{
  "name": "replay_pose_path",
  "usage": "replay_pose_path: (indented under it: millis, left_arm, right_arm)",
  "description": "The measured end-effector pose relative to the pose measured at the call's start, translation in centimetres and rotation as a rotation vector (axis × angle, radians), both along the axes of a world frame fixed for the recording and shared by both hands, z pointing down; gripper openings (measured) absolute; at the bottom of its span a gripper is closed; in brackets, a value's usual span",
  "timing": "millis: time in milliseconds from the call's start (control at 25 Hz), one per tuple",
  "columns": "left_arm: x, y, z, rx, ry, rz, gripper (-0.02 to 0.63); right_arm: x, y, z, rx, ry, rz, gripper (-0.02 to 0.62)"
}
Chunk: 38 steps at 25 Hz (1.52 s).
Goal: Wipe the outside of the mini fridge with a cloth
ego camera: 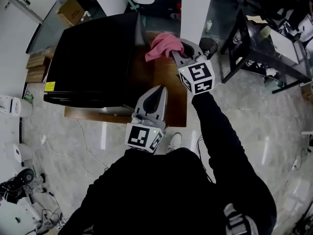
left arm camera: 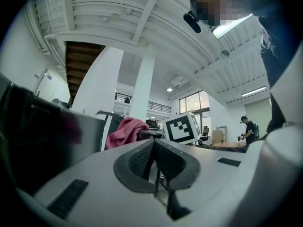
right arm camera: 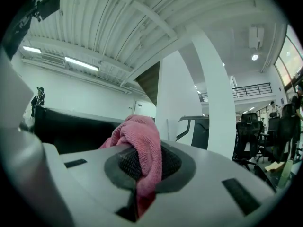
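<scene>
Right gripper (ego camera: 185,52) jaws clamp the cloth (ego camera: 164,45), left gripper (ego camera: 157,96) jaws together, empty; I'd press it flat along the mini fridge (ego camera: 93,58).

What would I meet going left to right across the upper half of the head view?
Black mini fridge → pink cloth → right gripper, clamped on that cloth → black desk.
</scene>
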State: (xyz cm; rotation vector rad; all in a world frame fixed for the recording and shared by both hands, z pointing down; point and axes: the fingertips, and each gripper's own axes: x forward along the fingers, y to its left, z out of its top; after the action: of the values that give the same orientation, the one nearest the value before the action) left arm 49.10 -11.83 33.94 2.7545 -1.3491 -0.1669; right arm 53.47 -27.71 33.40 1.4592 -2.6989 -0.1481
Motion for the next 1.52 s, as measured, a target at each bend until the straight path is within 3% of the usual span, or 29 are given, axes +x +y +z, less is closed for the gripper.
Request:
replay_pose_path:
  millis: [320, 560, 720, 1160, 1520]
  left_arm:
    - [0.5, -3.4, 3.9, -0.051, -0.052, -0.094, 0.006]
    - [-0.2, -4.6, 7.0, -0.101, -0.068, -0.152, 0.006]
    - [-0.7, -4.8, 8.2, -0.12, -0.072, -0.16, 0.006]
    - [-0.7, -5.0, 14.0, -0.185, -0.081, -0.149, 0.006]
    - [-1.3, -5.2, 19.9, -0.247, -0.085, -0.145, 0.006]
  right_arm:
    - [-3.7, -7.5, 3.8, 0.009, 0.098, -0.052, 0.035]
    - [-8.3, -8.5, 3.8, 0.052, 0.073, -0.143, 0.037]
    - [-9.6, -8.4, 4.9, 0.052, 0.028, -0.146, 0.037]
    - [-10.5, -8.9, 13.4, -0.03, 0.035, -0.178, 0.035]
    - [-11.3, -9.9, 22.5, -0.162, 0.037, -0.183, 0.035]
